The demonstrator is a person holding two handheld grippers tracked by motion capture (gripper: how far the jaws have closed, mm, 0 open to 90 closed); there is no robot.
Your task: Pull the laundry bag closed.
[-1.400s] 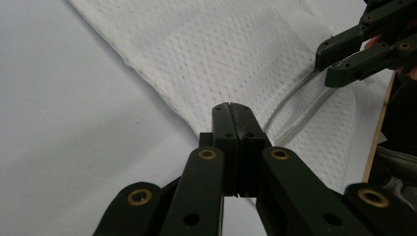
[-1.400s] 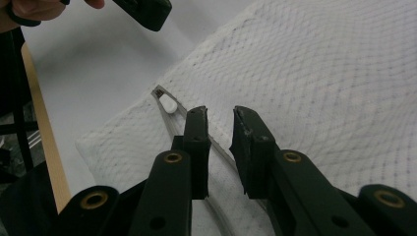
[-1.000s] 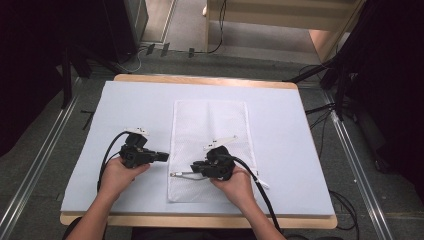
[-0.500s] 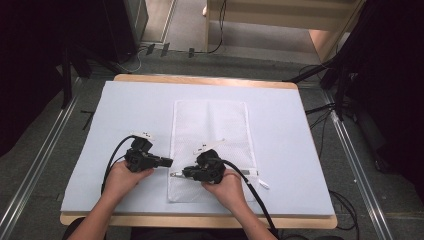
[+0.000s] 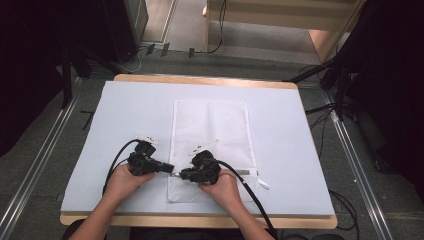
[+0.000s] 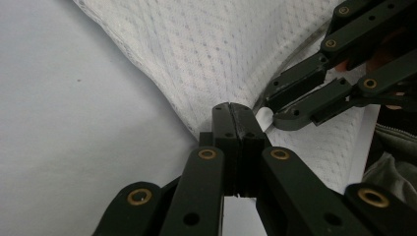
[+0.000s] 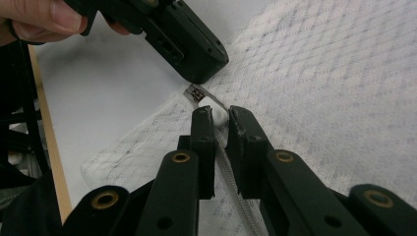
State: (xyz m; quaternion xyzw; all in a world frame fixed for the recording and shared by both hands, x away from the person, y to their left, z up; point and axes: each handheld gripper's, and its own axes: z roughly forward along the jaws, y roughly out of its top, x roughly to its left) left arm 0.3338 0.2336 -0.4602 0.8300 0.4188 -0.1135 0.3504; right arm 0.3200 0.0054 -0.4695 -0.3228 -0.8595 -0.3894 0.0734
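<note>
A: From the high view, why are both grippers crowding the near-left corner of the mesh laundry bag [image 5: 210, 145] lying flat on the blue mat [image 5: 280, 110]?

B: The left gripper [image 5: 169, 168] is pinning that edge so the right gripper [image 5: 183, 175] can be working the zipper.

A: In the left gripper view?

B: The jaws are standing fully closed, pinching the bag's edge.

A: In the right gripper view?

B: The jaws are sitting nearly closed around the white zipper pull [image 7: 218, 116]; they have just been opening slightly. Since a second ago, that hand has been shifting leftward along the zipper [image 7: 235, 189].
</note>
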